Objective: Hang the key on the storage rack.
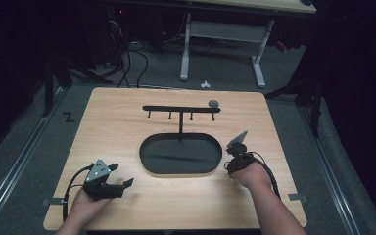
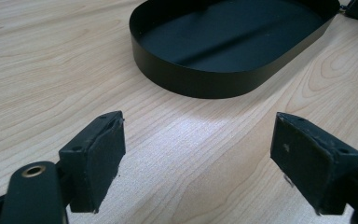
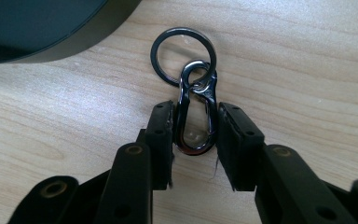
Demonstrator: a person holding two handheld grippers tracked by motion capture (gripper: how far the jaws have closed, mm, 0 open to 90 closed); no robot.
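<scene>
At the centre of the right gripper view, the right gripper pinches a dark metal carabiner clip lying flat on the pale wooden counter. Its thin key ring dangles free, so the slick clip could twist out when lifted. The left gripper rests wide apart, empty.

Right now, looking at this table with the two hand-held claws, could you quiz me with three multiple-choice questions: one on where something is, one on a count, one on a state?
1. Where does the carabiner with its key ring lie?
A. Inside the black tray
B. On the wood beside the black tray
C. Hanging on the rack

2. How many pegs hang under the bar of the black rack?
A. Two
B. Four
C. Six

3. How does the left gripper stand?
A. Jaws wide apart, nothing between them
B. Clamped on the tray rim
C. Holding the ring

Answers:
1 B, the right gripper clamps it on bare wood.
2 B, four pegs show in the high view.
3 A, only tabletop shows between the pads.
</scene>
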